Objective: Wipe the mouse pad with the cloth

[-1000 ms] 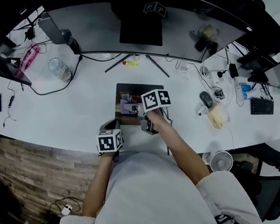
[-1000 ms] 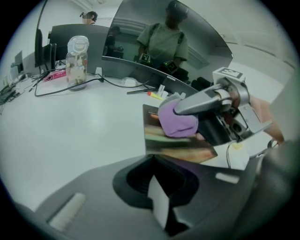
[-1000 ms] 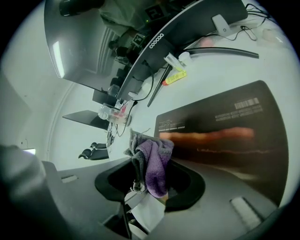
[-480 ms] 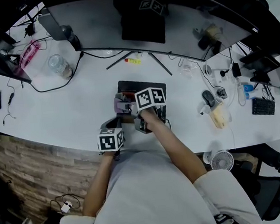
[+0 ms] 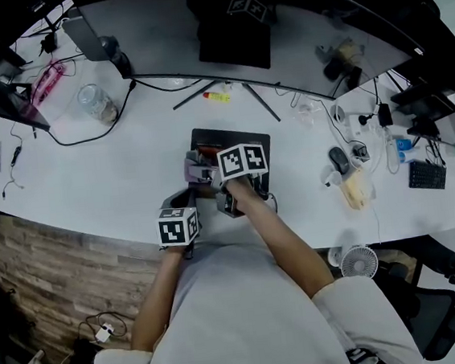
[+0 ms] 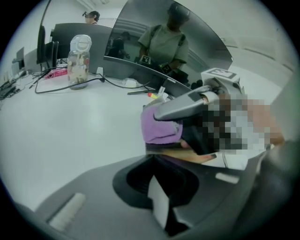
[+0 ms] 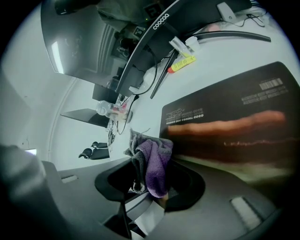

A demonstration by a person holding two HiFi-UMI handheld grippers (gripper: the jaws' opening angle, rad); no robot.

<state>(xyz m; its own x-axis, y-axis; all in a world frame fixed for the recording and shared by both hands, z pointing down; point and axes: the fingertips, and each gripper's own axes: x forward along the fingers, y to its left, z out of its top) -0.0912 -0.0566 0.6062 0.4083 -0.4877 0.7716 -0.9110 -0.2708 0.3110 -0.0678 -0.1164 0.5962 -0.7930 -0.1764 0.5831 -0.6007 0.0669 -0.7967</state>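
Head view: the dark mouse pad (image 5: 249, 141) lies flat on the white counter (image 5: 113, 173), in front of the foot of the curved monitor (image 5: 293, 41), its far edge roughly in line with the screen. The arm and a marker cube cover its near part, so its long axis cannot be told. The right gripper (image 5: 209, 171) reaches across the pad toward its left edge, where the purple cloth (image 5: 194, 169) sits bunched at its jaws. The left gripper (image 5: 183, 202) rests just off the pad's near left corner, close to the counter's front edge.

Left gripper view: the left jaws are pressed together with nothing between them. Beyond them, the cloth hangs as a purple wad under the right gripper, down at the pad's surface. A glass jar (image 6: 78, 58) stands well to the left of the pad, near the monitor.

Right gripper view: the right jaws pinch the cloth, closed down to its thickness. A purple and grey fold stands up out of them, its loose end pointing toward the pad's left edge. The pad fills the right side with its printed face up, and the lines of print run along its far edge. A yellow marker (image 7: 182, 63) lies beyond the pad, under the monitor.
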